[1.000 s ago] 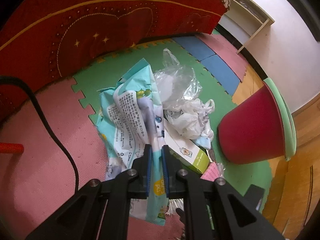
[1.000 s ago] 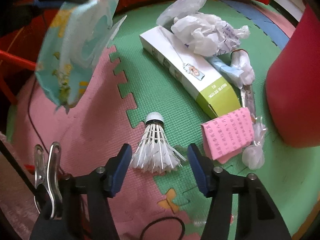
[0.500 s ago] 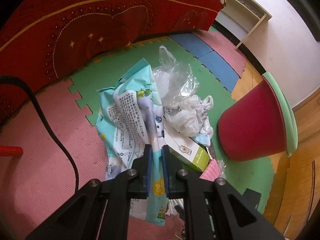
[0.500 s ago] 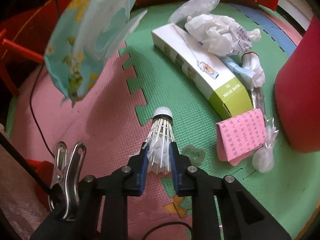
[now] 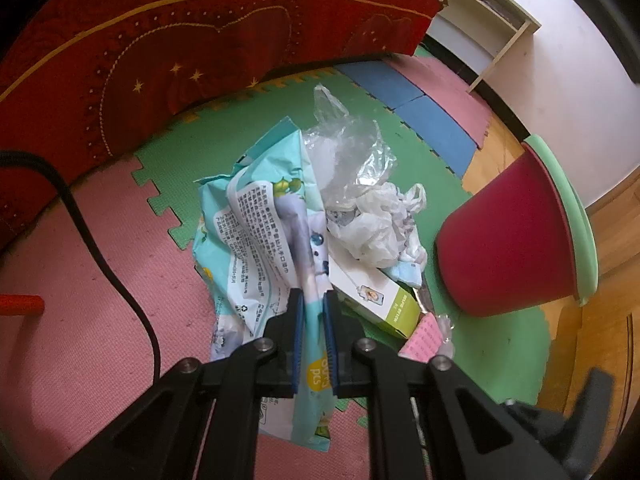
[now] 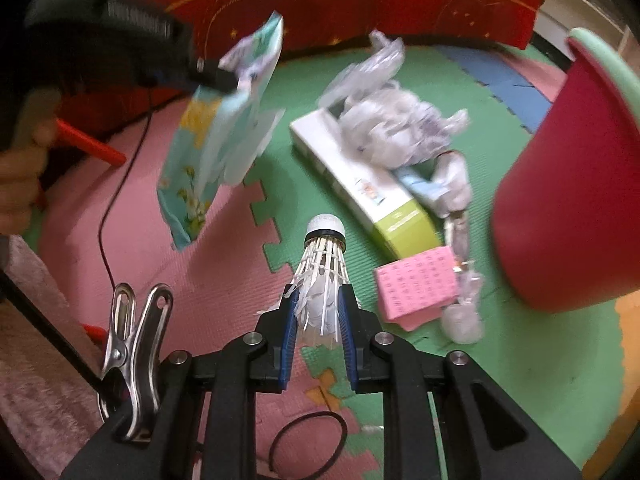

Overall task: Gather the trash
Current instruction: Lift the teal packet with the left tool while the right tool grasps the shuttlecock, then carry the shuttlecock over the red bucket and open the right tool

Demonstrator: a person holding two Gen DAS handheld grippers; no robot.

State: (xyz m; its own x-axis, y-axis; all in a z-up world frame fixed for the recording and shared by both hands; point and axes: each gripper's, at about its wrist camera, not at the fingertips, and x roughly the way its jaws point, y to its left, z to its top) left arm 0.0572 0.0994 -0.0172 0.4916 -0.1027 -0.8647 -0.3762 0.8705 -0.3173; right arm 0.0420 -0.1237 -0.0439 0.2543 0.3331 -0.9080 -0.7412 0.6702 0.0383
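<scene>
My left gripper (image 5: 314,300) is shut on a crumpled teal wipes wrapper (image 5: 260,216) and holds it in the air; the wrapper also shows hanging at the upper left of the right wrist view (image 6: 224,132). My right gripper (image 6: 318,304) is shut on a white feather shuttlecock (image 6: 323,256), lifted off the mat. The red trash bin with a green rim (image 6: 568,184) stands at the right, also in the left wrist view (image 5: 516,236). On the green mat lie a white and green box (image 6: 364,188), crumpled plastic bags (image 6: 392,120) and a pink paper pad (image 6: 416,288).
A red embroidered cloth (image 5: 200,40) hangs at the back. A black cable (image 5: 100,256) runs over the pink foam mat. A metal clip (image 6: 132,344) and a black hair band (image 6: 308,448) lie near my right gripper. A small clear wrapper (image 6: 460,316) lies by the bin.
My right gripper closed on the shuttlecock and lifted it off the mat towards the bin. My left gripper kept hold of the wrapper and shifted slightly.
</scene>
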